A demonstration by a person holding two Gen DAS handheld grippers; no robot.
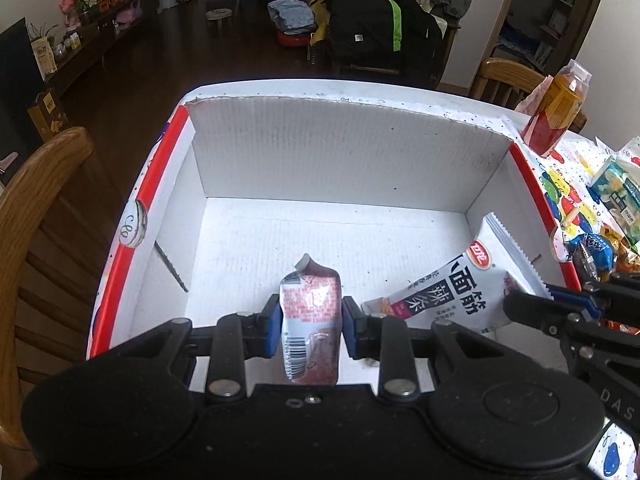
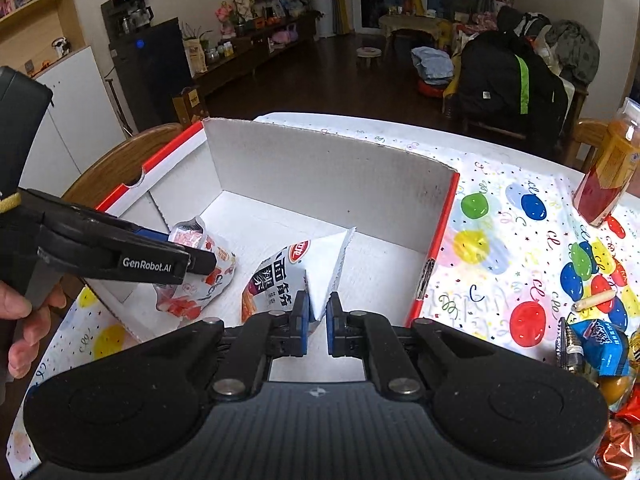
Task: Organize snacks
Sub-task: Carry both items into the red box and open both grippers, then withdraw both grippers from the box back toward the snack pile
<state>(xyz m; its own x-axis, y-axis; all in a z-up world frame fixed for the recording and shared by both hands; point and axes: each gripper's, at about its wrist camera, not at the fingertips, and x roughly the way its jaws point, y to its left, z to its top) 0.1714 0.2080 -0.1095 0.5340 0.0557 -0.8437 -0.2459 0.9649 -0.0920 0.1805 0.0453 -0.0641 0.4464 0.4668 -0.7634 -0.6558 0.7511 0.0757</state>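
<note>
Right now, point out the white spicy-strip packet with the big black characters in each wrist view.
Left wrist view: white packet lies lower right in the box, beside the pink packet held by the left gripper.
Right wrist view: white packet at centre, its edge pinched by the right gripper.
Shared landmark: the box's white back wall.

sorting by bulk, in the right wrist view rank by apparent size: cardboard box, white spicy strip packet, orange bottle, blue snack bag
1. cardboard box
2. white spicy strip packet
3. orange bottle
4. blue snack bag

The packet and the bottle look close; the packet sits nearer the camera, so that order is unsure.
</note>
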